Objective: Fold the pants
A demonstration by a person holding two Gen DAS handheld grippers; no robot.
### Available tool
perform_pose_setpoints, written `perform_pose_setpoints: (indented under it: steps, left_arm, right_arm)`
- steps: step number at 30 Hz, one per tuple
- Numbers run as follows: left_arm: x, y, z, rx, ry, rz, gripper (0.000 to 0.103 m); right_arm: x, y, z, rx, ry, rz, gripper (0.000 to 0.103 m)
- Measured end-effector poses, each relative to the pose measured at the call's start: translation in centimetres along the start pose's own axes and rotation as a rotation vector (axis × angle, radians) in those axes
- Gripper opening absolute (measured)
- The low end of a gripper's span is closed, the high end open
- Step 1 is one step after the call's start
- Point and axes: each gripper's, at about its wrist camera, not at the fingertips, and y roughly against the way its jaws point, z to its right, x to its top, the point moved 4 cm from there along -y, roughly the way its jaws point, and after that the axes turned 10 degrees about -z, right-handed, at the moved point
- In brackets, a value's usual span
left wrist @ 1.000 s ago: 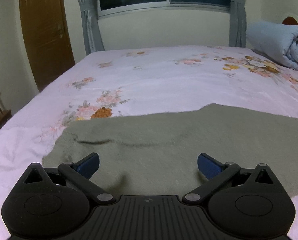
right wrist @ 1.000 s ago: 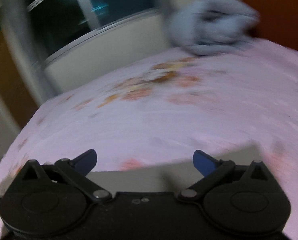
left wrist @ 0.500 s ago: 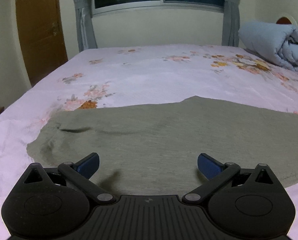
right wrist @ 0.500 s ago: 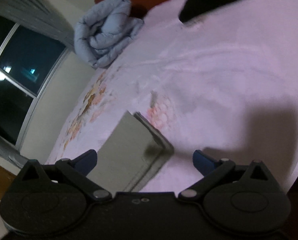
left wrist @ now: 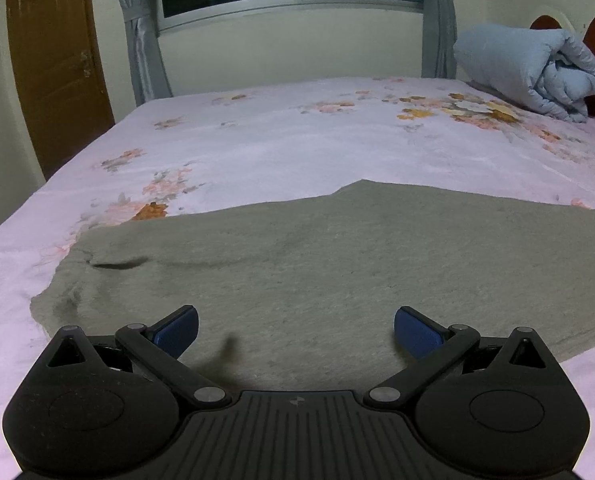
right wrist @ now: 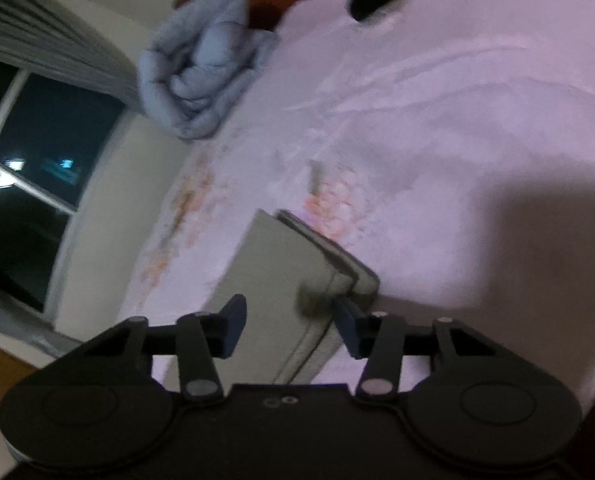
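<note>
The grey pants (left wrist: 317,264) lie flat across the near side of the bed (left wrist: 297,140), waistband end toward the left, legs running off to the right. On the left, the left gripper (left wrist: 295,326) hovers over the waist area with its fingers spread wide and nothing between them; the cloth beneath looks smooth apart from a small dark crease near the left edge.

On the right, the right gripper (right wrist: 289,322) is rolled onto its side at the leg cuffs (right wrist: 329,264), where two stacked layers show as a stepped hem. Its fingers have just been closing and now stand narrow around the edge of the cloth (the picture is blurred, so I cannot say the pads truly press on it yet).

To do this step well, the right fingers should catch both hem layers together, not only the top one, before any lift. The left fingers would do best to take the waistband edge or pin it down, so the pants do not slide across the sheet as the cuffs are carried over toward the waist.
</note>
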Motion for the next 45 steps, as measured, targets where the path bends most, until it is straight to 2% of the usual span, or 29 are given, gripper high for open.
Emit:
perform_pose_setpoints:
  steps: [3,6,8,10,18,20,23,25,27,31,32,37,38,41,43,45]
  left_arm:
    - [-0.1,-0.2,-0.1,0.002,0.003,0.000,0.103]
    - [-0.3,-0.5,-0.4,-0.003,0.023,-0.012,0.103]
    - [-0.5,-0.5,-0.5,0.000,0.024,-0.016,0.103]
    - [-0.6,-0.6,-0.6,0.002,0.020,-0.018,0.103]
    - [-0.7,-0.6,-1.1,0.002,0.018,-0.016,0.103]
    - [-0.8,-0.7,-1.3,0.000,0.020,-0.020,0.103]
    - [-1.0,-0.6,-1.6,0.001,0.026,-0.023,0.103]
    - [-1.1,-0.6,-1.9,0.002,0.023,-0.022,0.103]
    - [-1.2,-0.5,-2.5,0.009,0.027,-0.017,0.103]
    - [-1.3,-0.9,-3.5,0.011,0.051,-0.020,0.103]
    - [-1.2,-1.1,-3.6,0.007,0.055,-0.024,0.103]
    - [-0.5,-2.0,-2.8,0.005,0.066,-0.004,0.103]
    - [-0.5,-2.4,-2.5,-0.001,0.064,-0.008,0.103]
    - [-1.2,-4.6,-1.6,0.006,0.031,-0.076,0.103]
    - [-1.5,-4.7,-1.6,0.003,0.042,-0.063,0.103]
    - [-1.6,-4.3,-1.9,-0.009,0.060,-0.054,0.103]
  right_arm:
    - [0.2,-0.4,0.0,-0.003,-0.002,-0.005,0.033]
    - [0.4,-1.1,0.5,0.005,-0.058,-0.019,0.022]
    - [0.1,-1.3,0.5,0.014,-0.054,-0.023,0.008]
    - [-0.1,-1.5,0.8,0.013,-0.064,-0.032,0.003]
    - [-0.6,1.8,-1.4,0.045,0.019,0.057,0.001]
    - [-0.9,1.8,-1.2,0.011,0.037,0.054,0.001]
    - [-1.2,0.2,1.6,-0.063,-0.035,0.013,0.001]
    - [-1.6,-0.5,2.6,-0.065,-0.053,-0.006,0.000]
    - [-1.4,-0.1,2.1,-0.064,-0.032,0.010,0.003]
    - [-1.2,2.2,1.8,-0.096,-0.003,0.073,0.018]
    - [-1.2,2.7,1.6,-0.102,0.018,0.079,0.018]
    - [-2.3,3.3,0.4,-0.041,0.060,0.050,0.023]
    - [-2.6,2.9,0.1,-0.032,0.064,0.036,0.029]
    - [-3.0,2.1,-0.6,-0.018,0.042,0.032,0.031]
    - [-3.3,2.0,-1.8,0.010,0.064,0.030,0.032]
    - [-3.4,1.7,-3.0,0.005,0.103,0.017,0.039]
